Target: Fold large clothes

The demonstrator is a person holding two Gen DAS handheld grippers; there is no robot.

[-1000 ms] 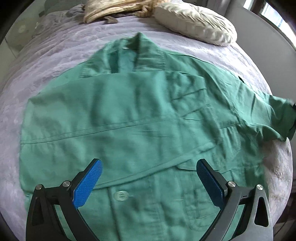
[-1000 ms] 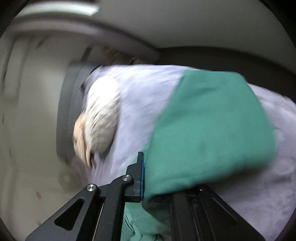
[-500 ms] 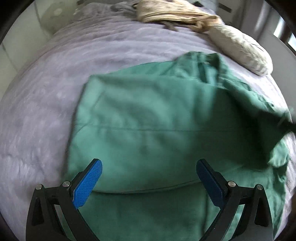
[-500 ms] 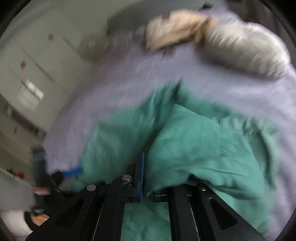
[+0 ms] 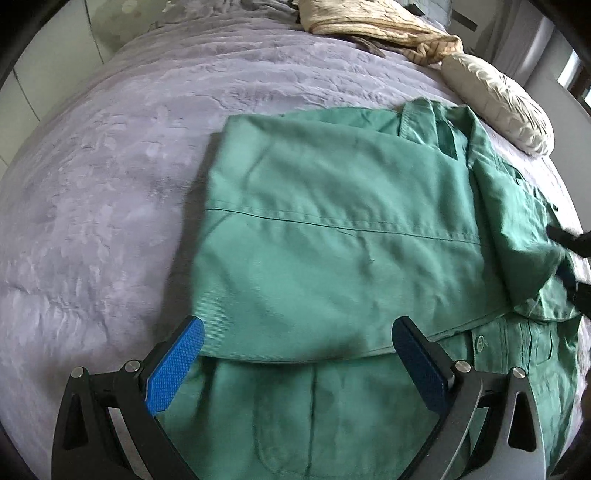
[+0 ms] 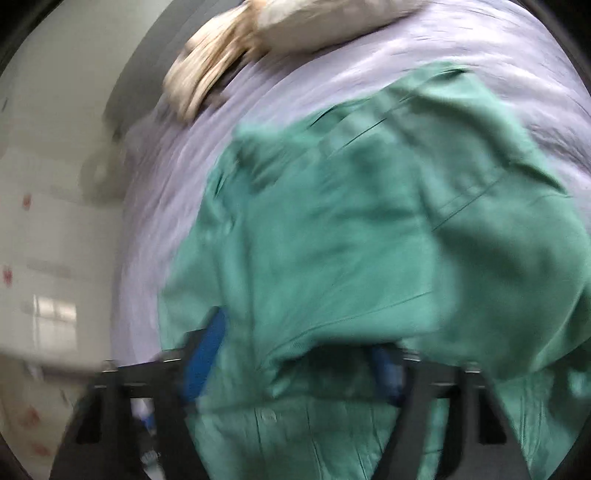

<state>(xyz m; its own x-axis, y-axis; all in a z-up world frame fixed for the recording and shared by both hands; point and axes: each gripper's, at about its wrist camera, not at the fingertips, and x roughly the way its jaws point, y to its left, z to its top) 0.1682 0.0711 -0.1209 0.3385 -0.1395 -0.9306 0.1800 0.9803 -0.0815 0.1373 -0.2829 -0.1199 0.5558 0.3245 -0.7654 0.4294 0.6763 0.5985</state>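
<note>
A green button shirt (image 5: 332, 240) lies on a lilac bedspread (image 5: 110, 166), its left side folded over the middle. My left gripper (image 5: 295, 365) is open and empty, hovering over the shirt's lower part. In the blurred right wrist view the shirt (image 6: 369, 240) fills the middle, and a fold of the right side drapes over my right gripper (image 6: 295, 365), whose jaws stand open with blue pads (image 6: 203, 354) apart. The right gripper also shows at the right edge of the left wrist view (image 5: 572, 258) beside the folded-over sleeve.
A cream pillow (image 5: 498, 99) and a beige crumpled cloth (image 5: 369, 22) lie at the bed's far end. White cupboard doors (image 6: 44, 258) stand left of the bed. The bedspread stretches bare to the left of the shirt.
My right gripper carried the shirt's right sleeve over onto the body, then its jaws opened and let the cloth go. My left gripper swung left, staying open.
</note>
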